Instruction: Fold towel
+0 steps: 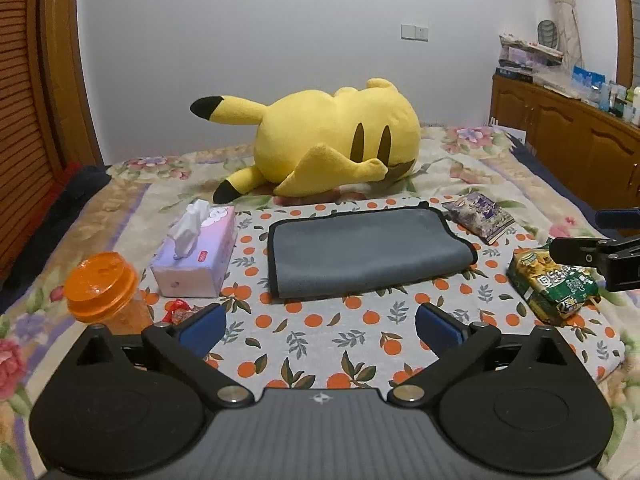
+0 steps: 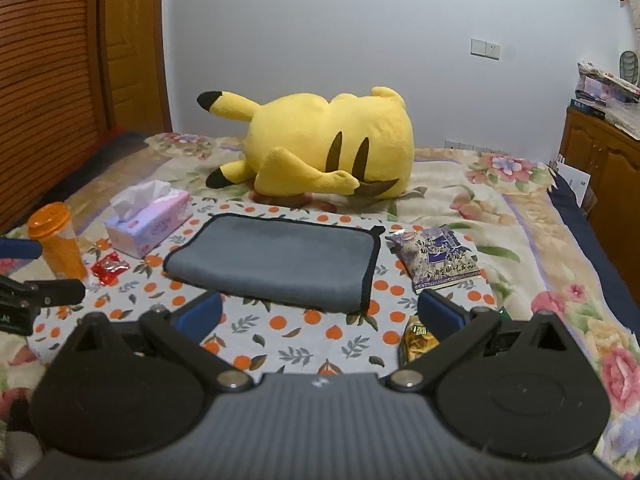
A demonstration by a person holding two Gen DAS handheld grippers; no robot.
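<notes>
A grey towel with black trim (image 1: 368,250) lies folded flat on an orange-print cloth (image 1: 320,336) on the bed; it also shows in the right wrist view (image 2: 280,260). My left gripper (image 1: 320,326) is open and empty, held short of the towel's near edge. My right gripper (image 2: 320,314) is open and empty, just before the towel's near right corner. The right gripper also shows at the right edge of the left wrist view (image 1: 600,256). The left gripper shows at the left edge of the right wrist view (image 2: 32,296).
A tissue box (image 1: 196,256), an orange-lidded bottle (image 1: 104,292) and a red wrapper (image 2: 109,267) lie left of the towel. A purple snack bag (image 2: 434,258) and a green-yellow snack bag (image 1: 554,284) lie right. A yellow plush toy (image 1: 332,140) lies behind. A wooden cabinet (image 1: 568,140) stands right.
</notes>
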